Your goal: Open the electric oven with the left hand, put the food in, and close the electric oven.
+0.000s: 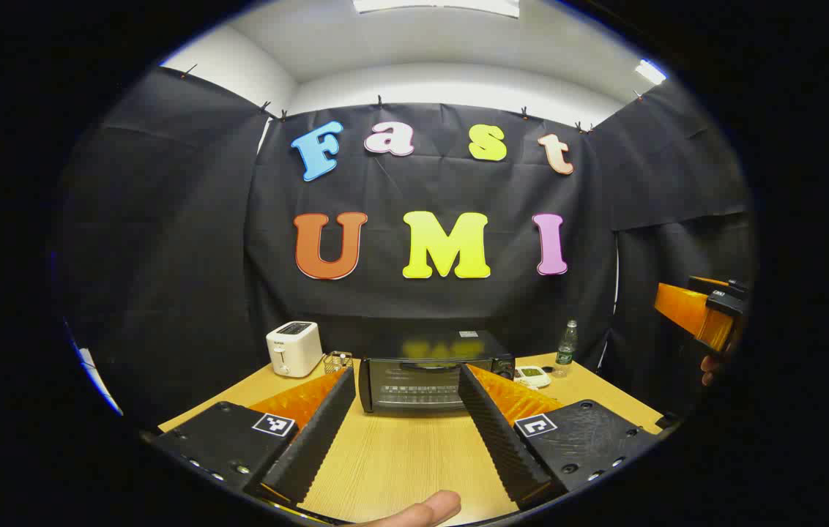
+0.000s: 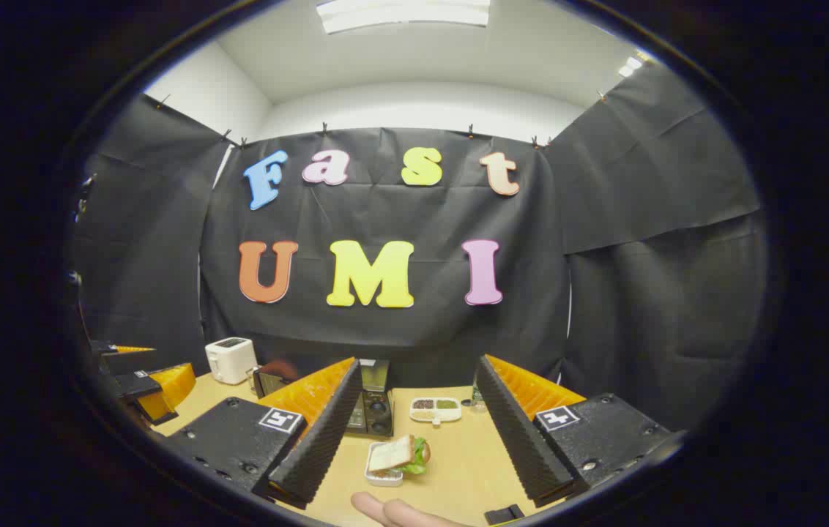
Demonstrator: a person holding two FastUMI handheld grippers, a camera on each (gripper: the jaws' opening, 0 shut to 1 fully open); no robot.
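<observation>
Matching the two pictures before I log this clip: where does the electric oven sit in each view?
Left gripper view: the oven sits centre, door shut, framed between the tool's fingers.
Right gripper view: the oven is lower centre, partly behind the tool's left finger.
Shared landmark: the white toaster, left of the oven.

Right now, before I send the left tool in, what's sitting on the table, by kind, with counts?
Appliances: 2, the oven and the toaster
Food dishes: 2, the sandwich tray and the divided dish
Bottles: 1, the bottle
Wire baskets: 1, the basket
Total: 6
</observation>
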